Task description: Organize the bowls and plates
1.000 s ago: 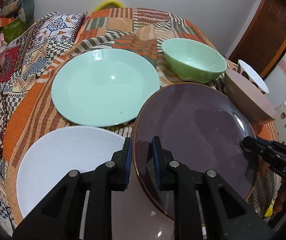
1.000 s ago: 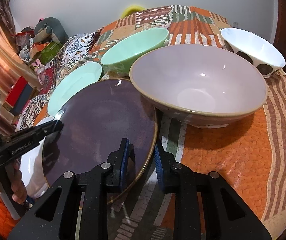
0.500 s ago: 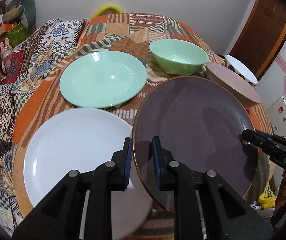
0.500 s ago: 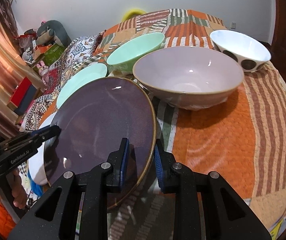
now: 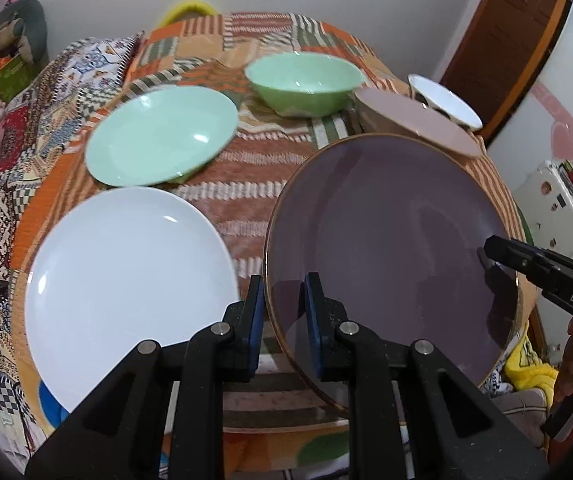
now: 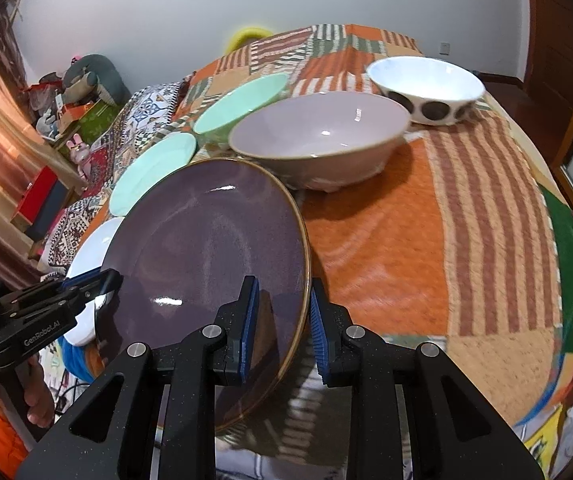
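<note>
Left wrist view: the left gripper [image 5: 282, 312] pinches the near-left rim of the purple plate [image 5: 390, 248], while the right gripper [image 5: 486, 256] clamps the opposite rim at about 3 o'clock. Two grips on opposite edges likely keep the wide, heavy plate from tipping as it is carried tilted above the patchwork bedspread [image 5: 246, 168]. A white plate [image 5: 126, 264] lies at 9 o'clock of the purple one, a mint-green plate [image 5: 162, 144] at 11 o'clock, and a green bowl [image 5: 302, 80] at 12 o'clock.

In the right wrist view, the right gripper's [image 6: 282, 320] jaws are closed on the plate's gold-edged rim. A pinkish bowl [image 6: 318, 140] sits at 1 o'clock of it, with a white bowl with dark spots [image 6: 426, 88] farther behind. The white plate looks the probable stacking spot, since it lies nearest on the left.
</note>
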A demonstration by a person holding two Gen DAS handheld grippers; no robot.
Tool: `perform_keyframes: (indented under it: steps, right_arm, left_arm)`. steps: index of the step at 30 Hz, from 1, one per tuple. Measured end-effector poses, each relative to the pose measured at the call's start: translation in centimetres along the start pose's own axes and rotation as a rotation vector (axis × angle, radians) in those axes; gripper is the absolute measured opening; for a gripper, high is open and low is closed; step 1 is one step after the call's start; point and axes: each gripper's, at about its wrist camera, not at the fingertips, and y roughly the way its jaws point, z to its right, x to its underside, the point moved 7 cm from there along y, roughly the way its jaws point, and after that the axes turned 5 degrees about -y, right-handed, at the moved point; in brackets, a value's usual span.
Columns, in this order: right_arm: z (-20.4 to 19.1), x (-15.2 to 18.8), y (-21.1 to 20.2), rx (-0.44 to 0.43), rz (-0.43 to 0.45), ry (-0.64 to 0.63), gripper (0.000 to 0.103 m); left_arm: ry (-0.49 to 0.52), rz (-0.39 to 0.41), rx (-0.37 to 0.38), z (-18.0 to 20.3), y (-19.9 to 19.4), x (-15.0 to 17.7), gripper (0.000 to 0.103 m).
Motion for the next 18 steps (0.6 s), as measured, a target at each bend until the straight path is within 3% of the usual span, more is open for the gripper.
perform_keyframes:
  steps: [10, 18]
  right_arm:
    - [1.2, 1.3, 0.6, 0.012, -0.029, 0.038, 0.023]
    - [1.5, 1.6, 1.7, 0.016, -0.042, 0.037, 0.023]
  left_arm:
    - [0.004, -0.050, 0.009, 0.8, 1.9, 0.1, 0.020]
    - [0.032, -0.031, -0.021, 0.9, 2.4, -0.5, 0.021]
